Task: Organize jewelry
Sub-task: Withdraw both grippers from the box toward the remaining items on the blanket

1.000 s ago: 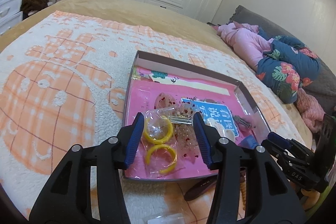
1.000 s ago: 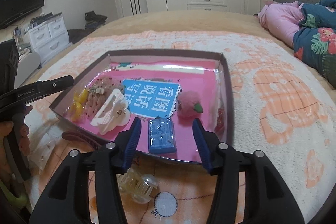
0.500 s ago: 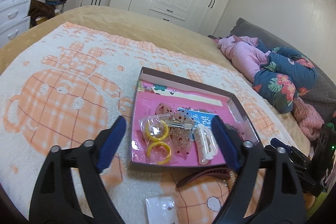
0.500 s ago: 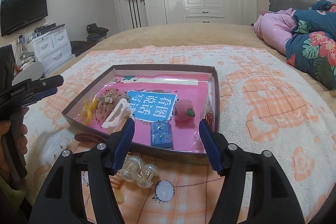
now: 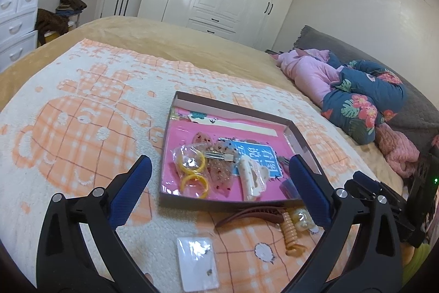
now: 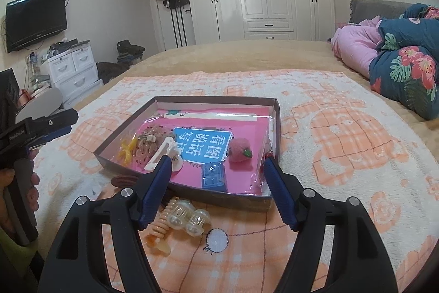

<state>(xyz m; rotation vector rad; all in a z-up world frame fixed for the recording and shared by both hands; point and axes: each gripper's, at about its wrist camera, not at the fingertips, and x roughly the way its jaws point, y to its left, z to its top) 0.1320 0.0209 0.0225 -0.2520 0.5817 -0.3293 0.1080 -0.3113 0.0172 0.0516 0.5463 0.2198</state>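
My left gripper (image 5: 219, 188) has jaws opening, spread wide, nothing between the pads, hovering over the near edge of the tray (image 5: 233, 106). My right gripper (image 6: 218, 190) is also opening, nothing pinched, over the tray's near right corner. The tray sits flat on the orange-and-white blanket (image 5: 82, 128), its long axis running left to right in the right wrist view. Inside: two yellow rings in a bag (image 5: 192, 172) at the left end, a white hair claw (image 5: 251, 179) lying lengthwise toward me, a blue card (image 6: 205, 146), a pink pom-pom (image 6: 240, 153) and a small blue packet (image 6: 214, 175). Outside, just beside the near wall: a brown hair clip (image 5: 252, 214), a coiled hair tie (image 5: 292, 234) and a white earring card (image 5: 197, 262).
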